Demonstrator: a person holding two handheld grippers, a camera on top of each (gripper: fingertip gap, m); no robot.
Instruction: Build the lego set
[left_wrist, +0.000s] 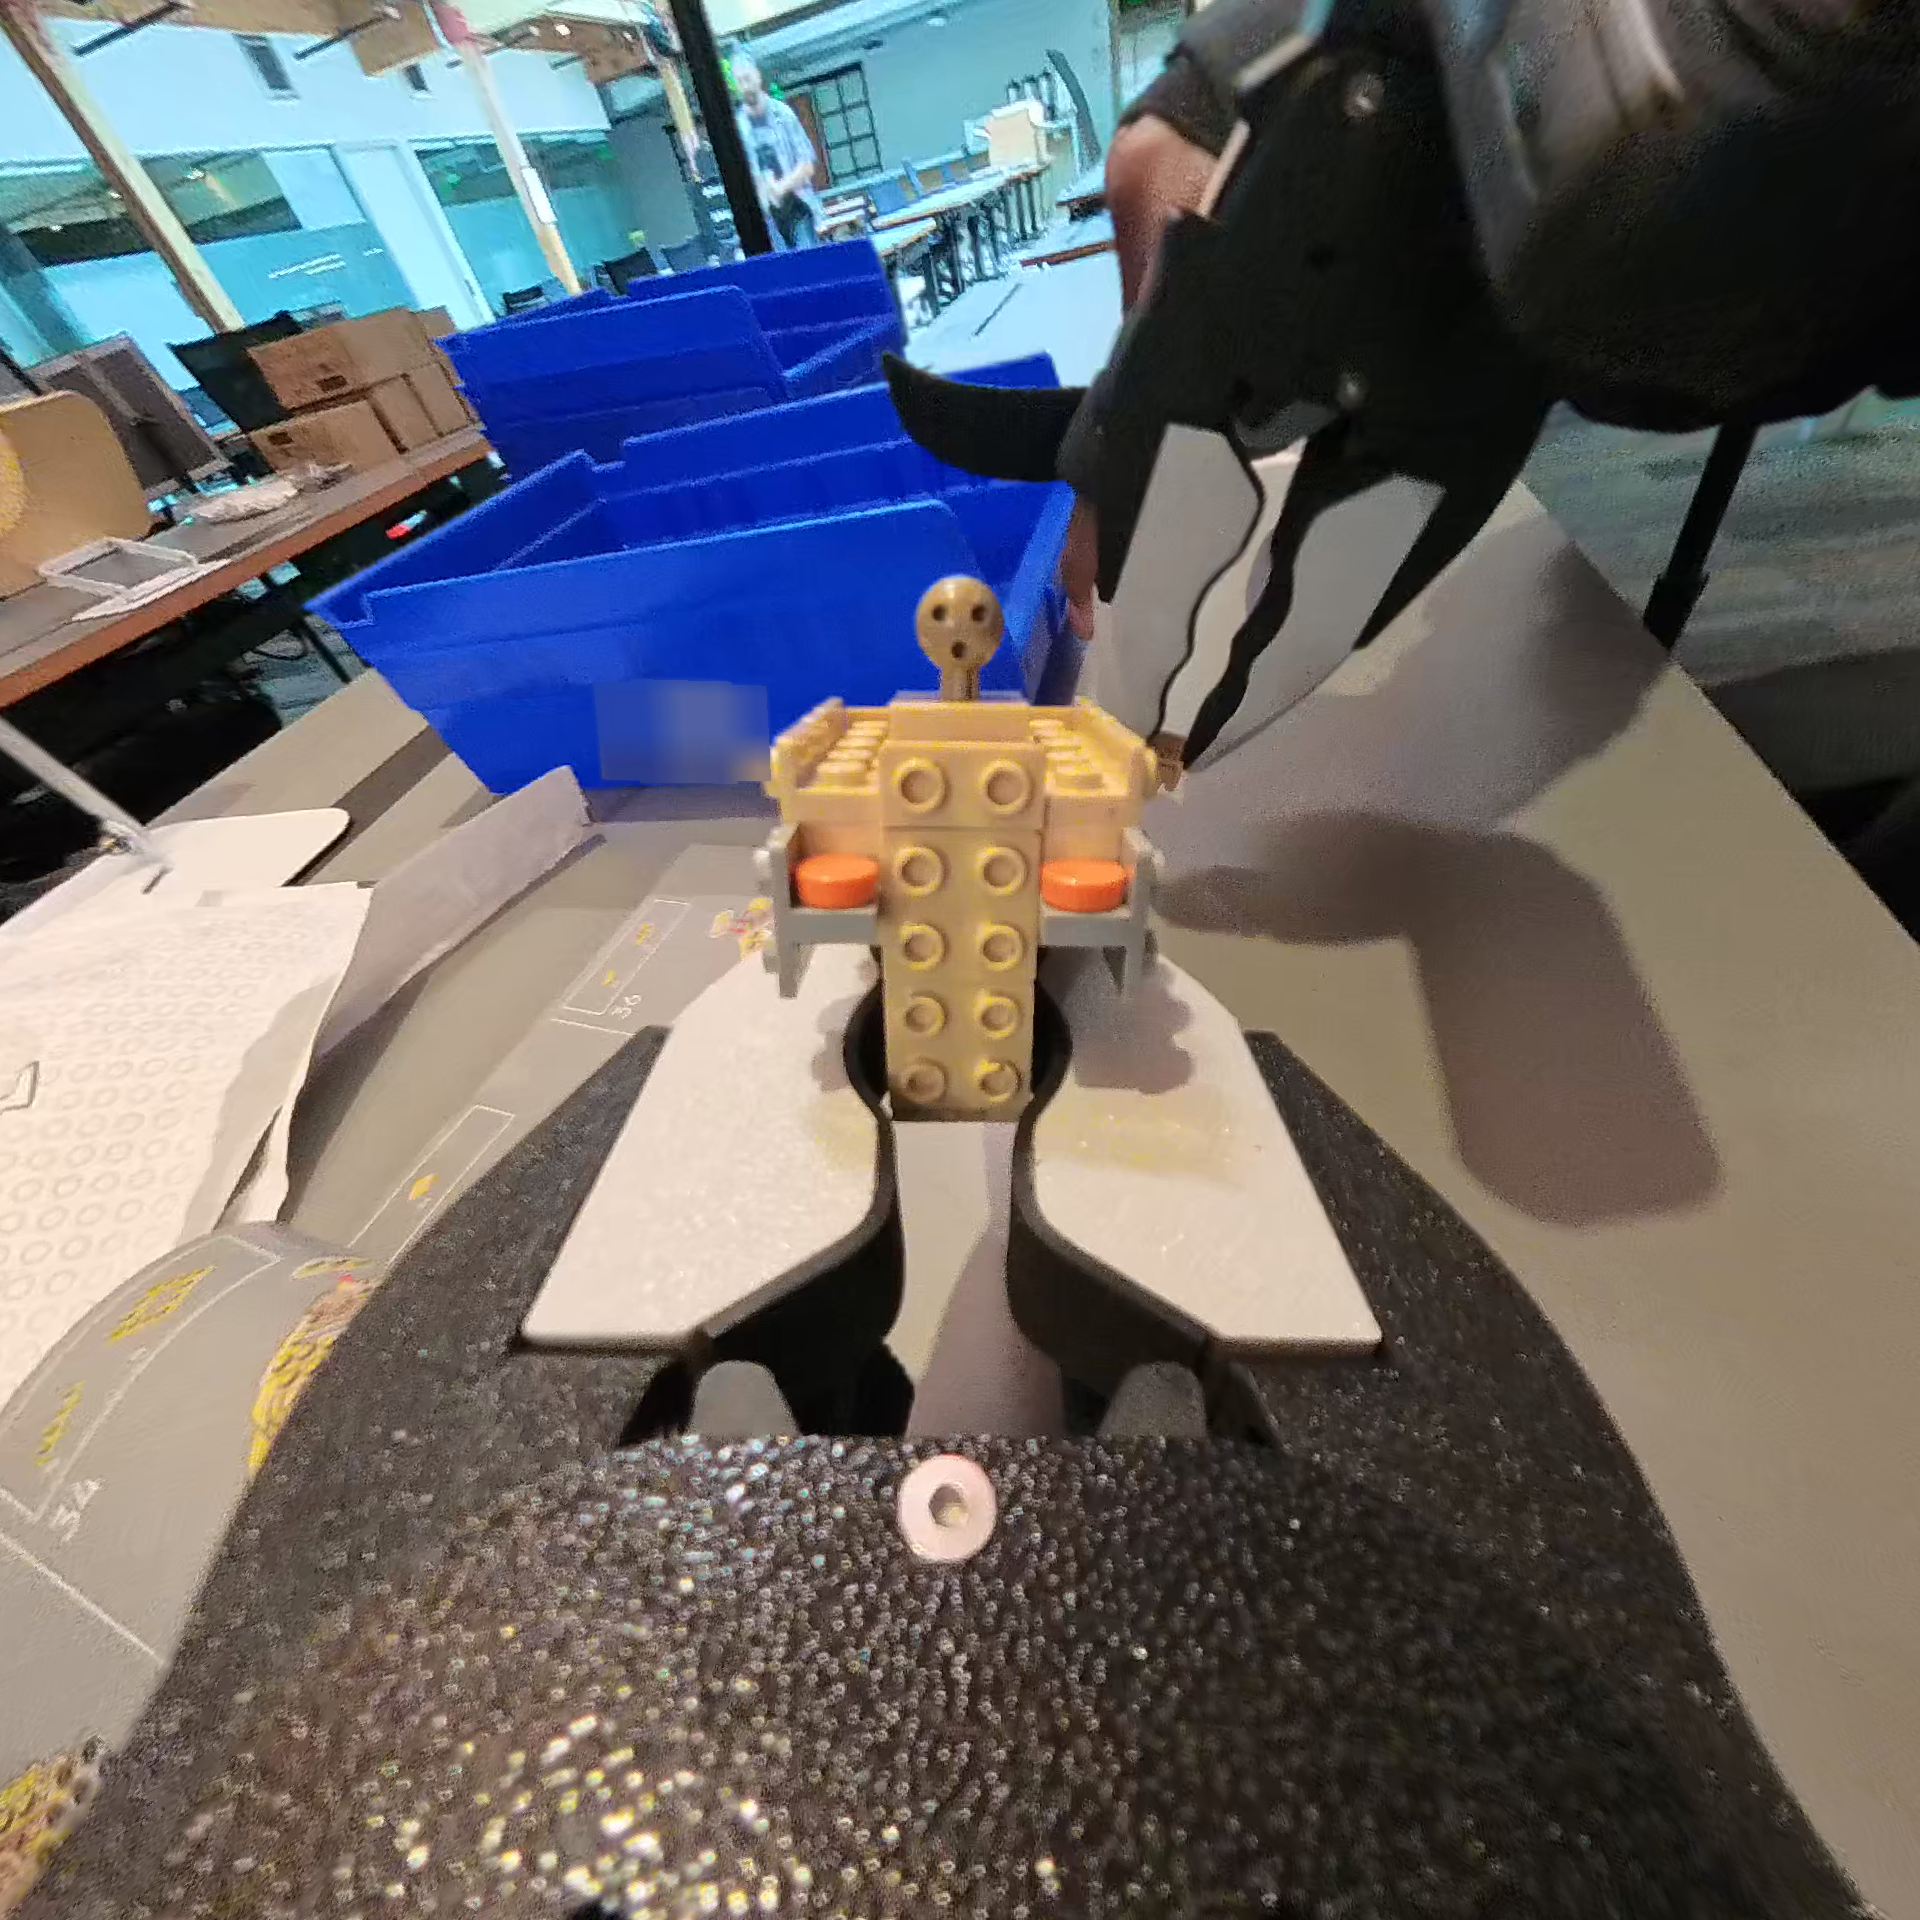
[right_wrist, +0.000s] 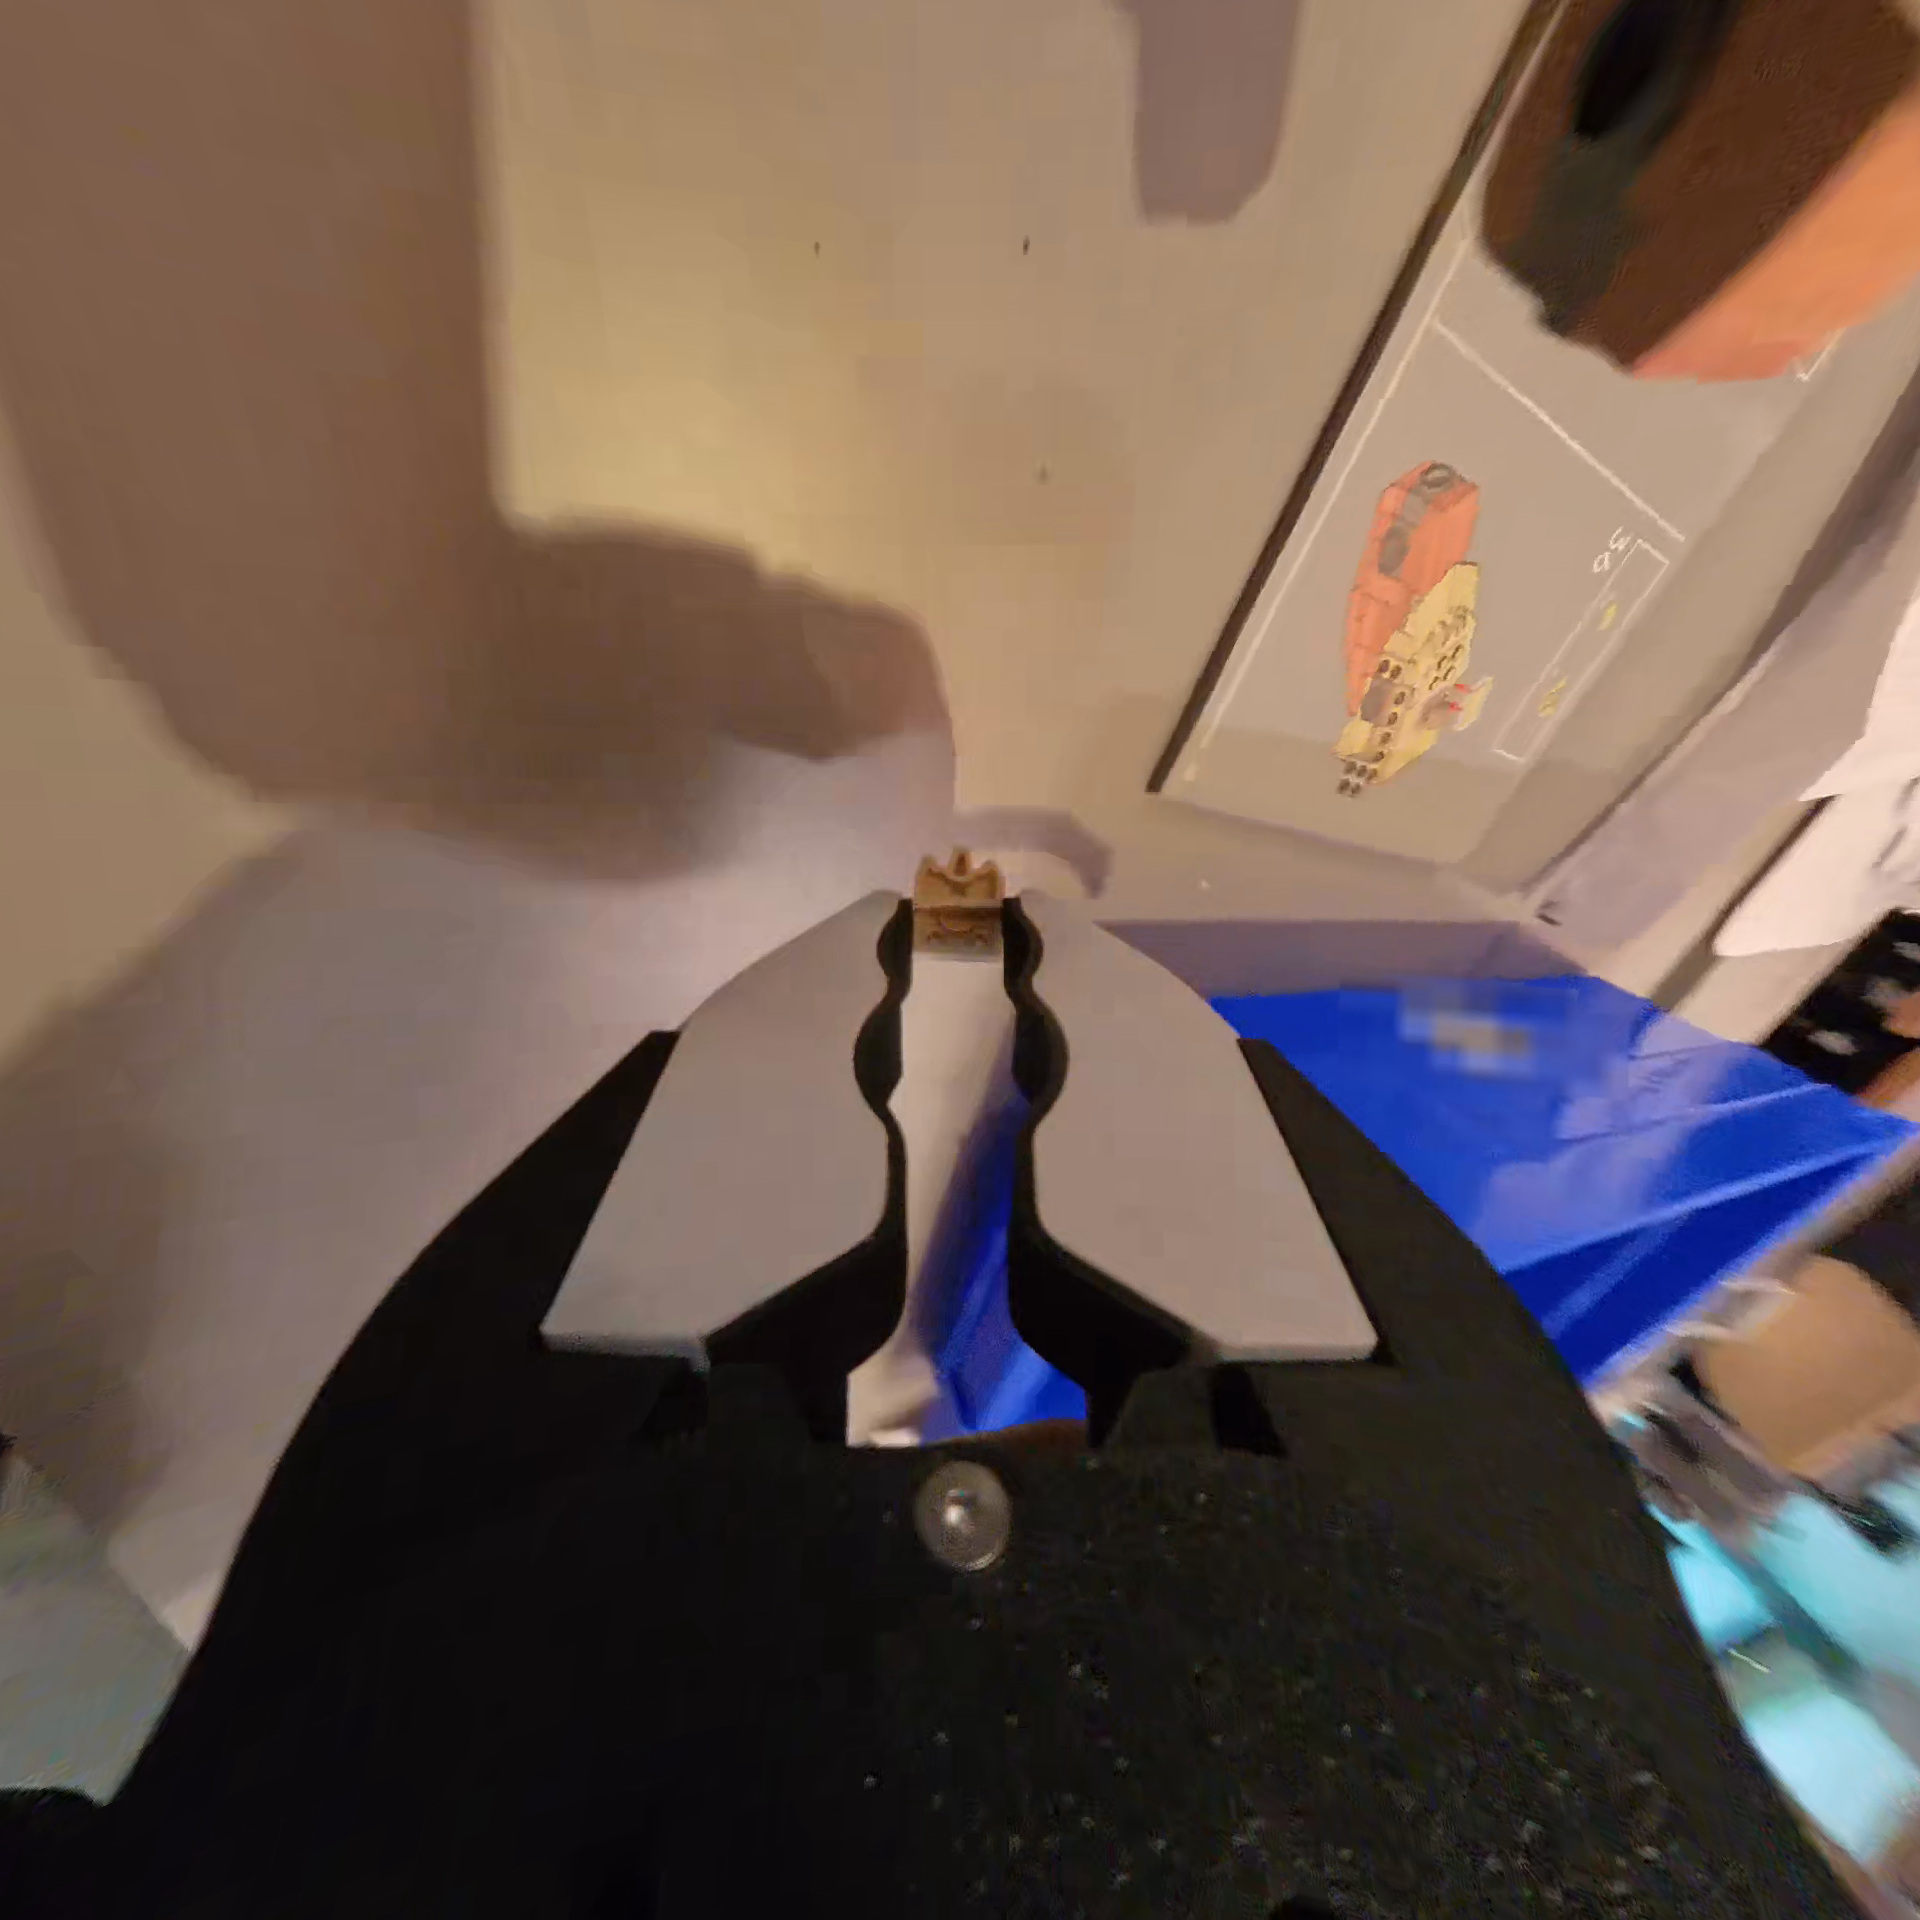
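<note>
My left gripper (left_wrist: 958, 1081) is shut on the near end of a tan lego assembly (left_wrist: 961, 862). The assembly has a long studded strip, two orange round studs (left_wrist: 834, 881) on grey brackets, and a tan ball piece (left_wrist: 958, 618) standing at its far end. It is held above the grey table (left_wrist: 1455, 1039). My right gripper (right_wrist: 958, 914) is shut on a small tan lego piece (right_wrist: 958, 906) at its tips. In the left wrist view the right gripper (left_wrist: 1184, 743) comes down from the upper right, its tips with the small piece at the assembly's right far corner.
Blue plastic bins (left_wrist: 675, 582) stand behind the assembly, also at the right in the right wrist view (right_wrist: 1507, 1143). The open instruction booklet (left_wrist: 520, 1039) and white paper (left_wrist: 135, 1060) lie to the left; its page shows in the right wrist view (right_wrist: 1455, 623). A person stands far back.
</note>
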